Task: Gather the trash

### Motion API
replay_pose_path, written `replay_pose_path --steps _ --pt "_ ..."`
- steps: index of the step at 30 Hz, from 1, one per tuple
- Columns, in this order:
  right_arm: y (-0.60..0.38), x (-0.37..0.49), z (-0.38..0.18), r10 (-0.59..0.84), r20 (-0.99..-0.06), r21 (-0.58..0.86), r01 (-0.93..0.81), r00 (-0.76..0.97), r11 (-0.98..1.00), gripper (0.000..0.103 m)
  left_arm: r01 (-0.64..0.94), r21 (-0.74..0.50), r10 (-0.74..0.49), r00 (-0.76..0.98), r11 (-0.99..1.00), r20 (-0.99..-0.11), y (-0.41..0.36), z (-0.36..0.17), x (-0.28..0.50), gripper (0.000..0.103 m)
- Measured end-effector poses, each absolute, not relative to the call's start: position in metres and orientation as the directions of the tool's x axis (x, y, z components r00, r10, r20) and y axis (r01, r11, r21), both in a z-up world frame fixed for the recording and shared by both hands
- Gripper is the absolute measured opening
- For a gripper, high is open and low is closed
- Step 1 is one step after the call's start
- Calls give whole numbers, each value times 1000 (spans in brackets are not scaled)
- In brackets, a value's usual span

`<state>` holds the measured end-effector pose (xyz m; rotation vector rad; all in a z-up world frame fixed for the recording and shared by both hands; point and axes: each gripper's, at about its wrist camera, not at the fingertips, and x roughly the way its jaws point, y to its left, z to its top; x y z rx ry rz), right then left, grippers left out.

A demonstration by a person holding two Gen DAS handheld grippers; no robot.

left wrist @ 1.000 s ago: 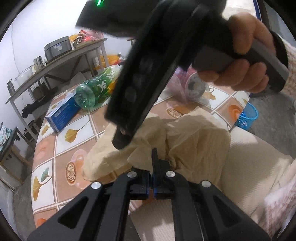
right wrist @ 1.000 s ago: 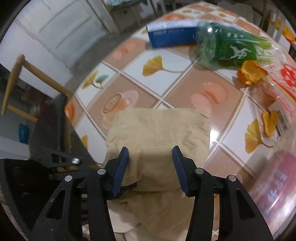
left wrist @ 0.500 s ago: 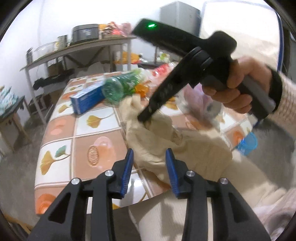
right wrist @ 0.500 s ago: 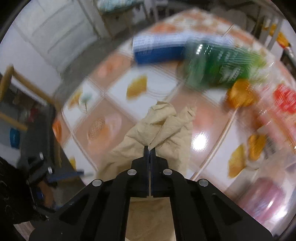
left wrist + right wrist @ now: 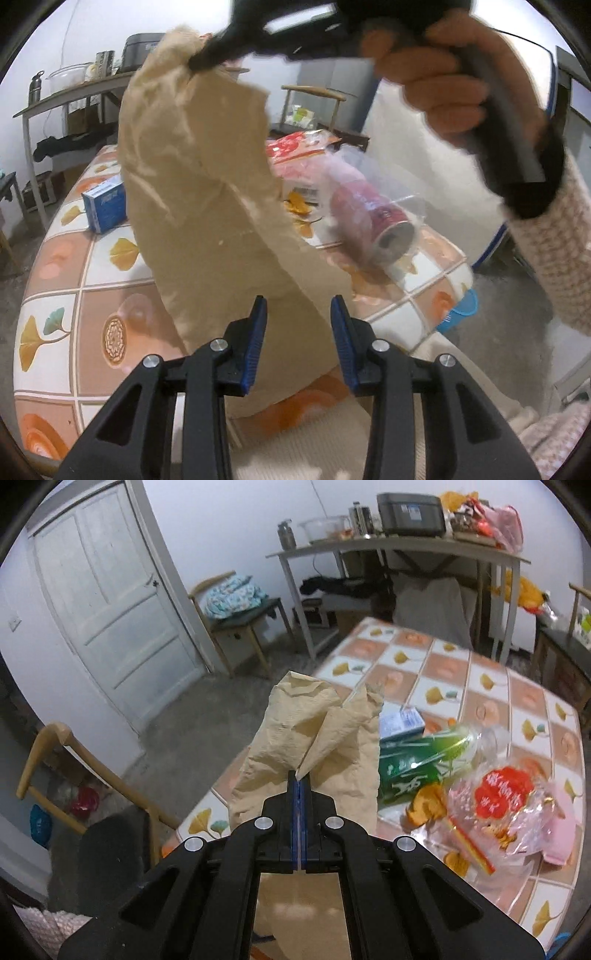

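One crumpled tan paper bag [image 5: 207, 206] hung in the air above the tiled table [image 5: 51, 258], pinched at its top edge by the right gripper [image 5: 299, 781], whose two blue-padded fingers were pressed together on a fold of the paper. In the left wrist view that gripper appeared only as a dark blur near the bag's top, with the person's right hand [image 5: 439, 85] around its handle. The left gripper [image 5: 297, 332] sat below with its fingers spread wide, holding nothing, the bag's lower part just ahead of the gap.

On the table lay one blue and white cardboard box [image 5: 105, 205], one green plastic bottle [image 5: 417, 764] on its side, one red drink can [image 5: 369, 218] inside clear wrapping, and one clear plastic bag with a red printed label [image 5: 506, 794]. At least two pieces of orange peel [image 5: 297, 205] showed, though more may have lain under the plastic. One small blue mesh basket [image 5: 460, 314] stood on the floor past the table's edge, half cut off by it.

The hanging bag hid most of the bottle in the left wrist view and part of the box in the right wrist view. The can and the label's print were too blurred to read. Whether the bag's bottom touched the tabletop could not be told.
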<state>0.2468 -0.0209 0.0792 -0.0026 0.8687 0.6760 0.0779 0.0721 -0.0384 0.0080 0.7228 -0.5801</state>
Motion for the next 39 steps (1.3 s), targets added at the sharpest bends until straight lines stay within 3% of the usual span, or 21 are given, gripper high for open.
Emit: replay_pose_path --steps 8,17,28,34,39 --pt "-33 221 52 572 -752 319 -580 326 750 0 433 -160 -416 600 887 -684 81 -63 97 31" --pt "-23 203 -22 475 -872 341 -547 120 764 0 467 -175 -452 589 867 -670 89 -66 84 31" --pt "-4 203 -67 394 -919 313 -556 28 770 0 465 -51 -376 640 884 -670 102 -50 40 72" --pt "-9 206 -68 415 -910 357 -541 -16 762 0 480 119 -268 660 869 -702 90 -67 49 74" --pt "-14 208 -66 446 -893 407 -531 -60 743 0 516 55 -334 627 855 -703 85 -69 60 74"
